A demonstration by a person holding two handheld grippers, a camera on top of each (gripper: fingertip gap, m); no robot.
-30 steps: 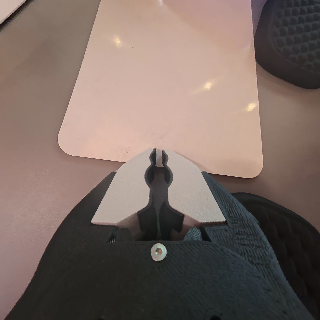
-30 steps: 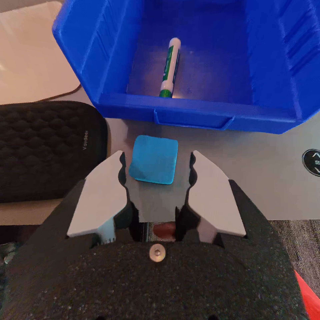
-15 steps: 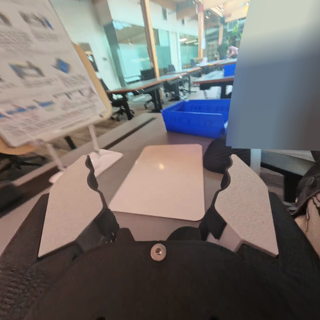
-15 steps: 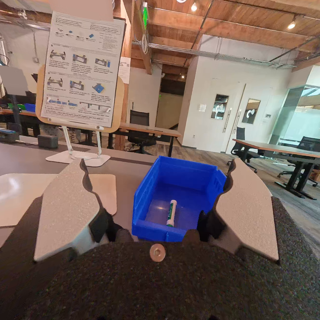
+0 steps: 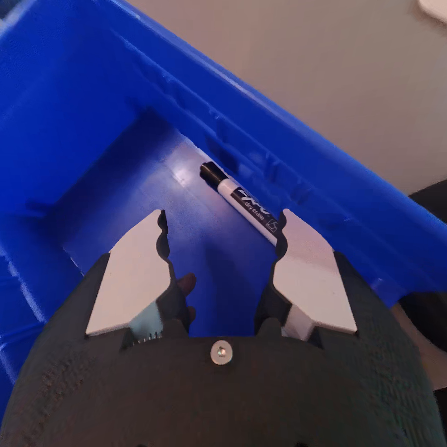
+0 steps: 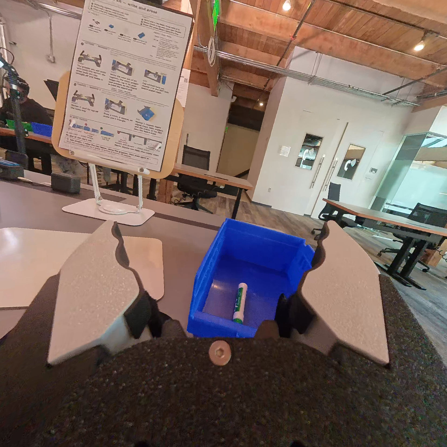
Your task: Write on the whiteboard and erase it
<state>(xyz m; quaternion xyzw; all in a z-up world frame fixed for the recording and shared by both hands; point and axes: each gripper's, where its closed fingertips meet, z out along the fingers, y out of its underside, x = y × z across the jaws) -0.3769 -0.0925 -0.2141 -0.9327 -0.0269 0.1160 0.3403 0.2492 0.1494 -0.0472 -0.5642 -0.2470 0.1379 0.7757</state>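
The task is judged to be at its opening step: no marker is held, and the part of the whiteboard (image 6: 79,261) that shows, on the table (image 6: 36,208) to the left, bears no marks. Picking up a marker, uncapping, writing and erasing all remain.

Left gripper (image 5: 222,232): jaws spread wide, grasping nothing. It points down into a blue bin (image 5: 72,121). A black-capped marker (image 5: 239,203) lies on the bin floor against the right-hand wall, its near end just beside the right finger; whether they touch cannot be determined. The marker is not yet between the jaws.

Right gripper (image 6: 220,244): jaws released and empty, held level above the table's near edge. Ahead of it sits a blue bin (image 6: 249,273) containing a green-labelled marker (image 6: 239,302), lying lengthwise near the bin's front wall.

View differences:
- The left wrist view alone shows the black-capped marker. Whether its bin is the one seen from the right cannot be determined.
- The right wrist view alone shows the whiteboard, the green-labelled marker, an instruction sheet on a stand (image 6: 121,79) at the far side of the table, and the office beyond.
- No eraser appears in either view.
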